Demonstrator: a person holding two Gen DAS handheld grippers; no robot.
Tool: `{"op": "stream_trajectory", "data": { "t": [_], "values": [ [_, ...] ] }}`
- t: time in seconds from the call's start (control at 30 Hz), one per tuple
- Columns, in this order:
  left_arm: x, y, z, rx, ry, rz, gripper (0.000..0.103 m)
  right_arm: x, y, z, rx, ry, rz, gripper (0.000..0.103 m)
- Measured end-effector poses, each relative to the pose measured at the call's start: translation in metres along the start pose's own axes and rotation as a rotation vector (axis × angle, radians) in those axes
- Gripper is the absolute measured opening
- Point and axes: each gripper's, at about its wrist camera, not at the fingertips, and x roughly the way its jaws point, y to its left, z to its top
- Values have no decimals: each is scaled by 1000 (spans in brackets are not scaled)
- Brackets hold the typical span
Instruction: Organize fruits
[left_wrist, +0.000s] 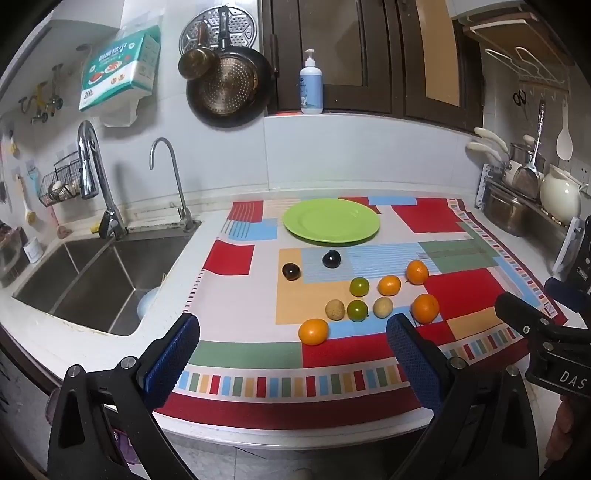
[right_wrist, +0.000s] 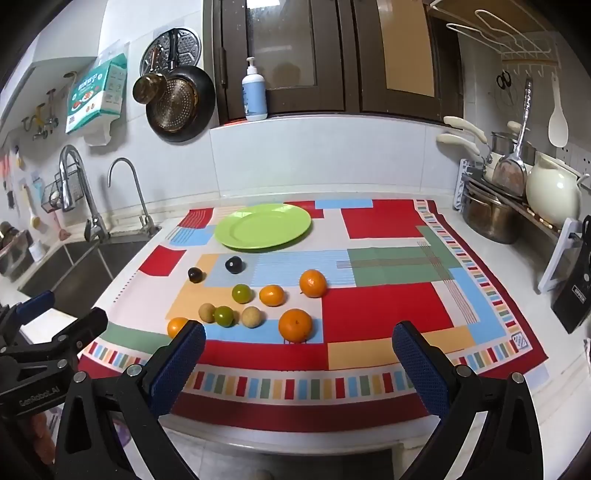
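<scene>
A green plate sits empty at the back of a patterned cloth. In front of it lie several fruits: oranges, two green fruits, two tan fruits and two dark fruits. My left gripper is open and empty above the cloth's front edge. My right gripper is open and empty beside it, just short of the nearest orange.
A steel sink with two taps lies left of the cloth. A soap bottle stands on the back ledge. Pots and a white jug crowd the rack at the right. Pans hang on the wall.
</scene>
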Motion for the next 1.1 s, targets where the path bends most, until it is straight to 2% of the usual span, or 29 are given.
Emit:
{"op": "stream_trajectory", "data": {
  "t": [1.1],
  "values": [
    [-13, -5, 3, 13, -18, 19, 103, -6, -3, -1, -9, -1, 10, 102]
  ]
}}
